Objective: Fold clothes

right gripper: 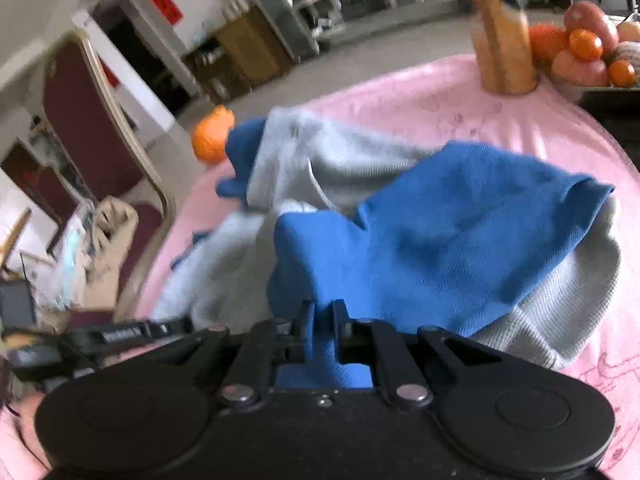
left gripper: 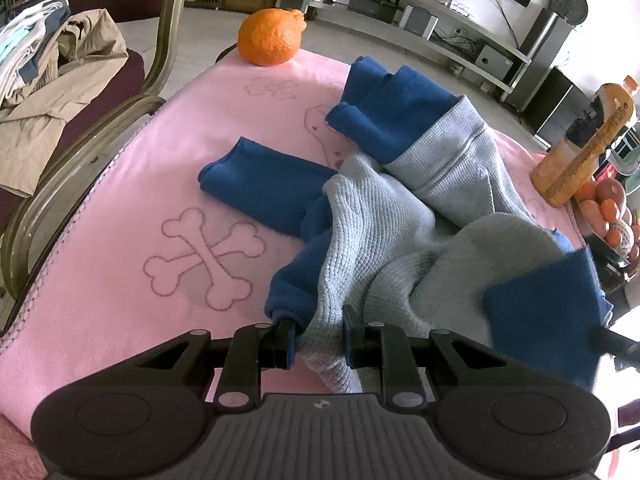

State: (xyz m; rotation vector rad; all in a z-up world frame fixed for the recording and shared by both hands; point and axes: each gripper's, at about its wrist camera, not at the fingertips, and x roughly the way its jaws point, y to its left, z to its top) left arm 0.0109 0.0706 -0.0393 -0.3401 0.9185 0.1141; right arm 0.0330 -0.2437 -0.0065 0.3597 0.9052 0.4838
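A small grey knit garment (left gripper: 400,216) with blue cuffs and blue lining lies crumpled on a pink blanket (left gripper: 120,272). One blue sleeve (left gripper: 260,184) stretches out to the left. My left gripper (left gripper: 318,336) is shut on a grey fold of the garment at its near edge. In the right wrist view the garment (right gripper: 440,232) shows its blue side, lifted and bunched. My right gripper (right gripper: 323,322) is shut on the blue cloth, which runs between its pads. The right gripper's blurred tip (left gripper: 616,344) shows at the right edge of the left wrist view.
An orange (left gripper: 270,36) sits at the far edge of the blanket. A juice bottle (left gripper: 588,144) and a bowl of fruit (left gripper: 608,208) stand at the right. A chair (left gripper: 80,92) piled with clothes is to the left.
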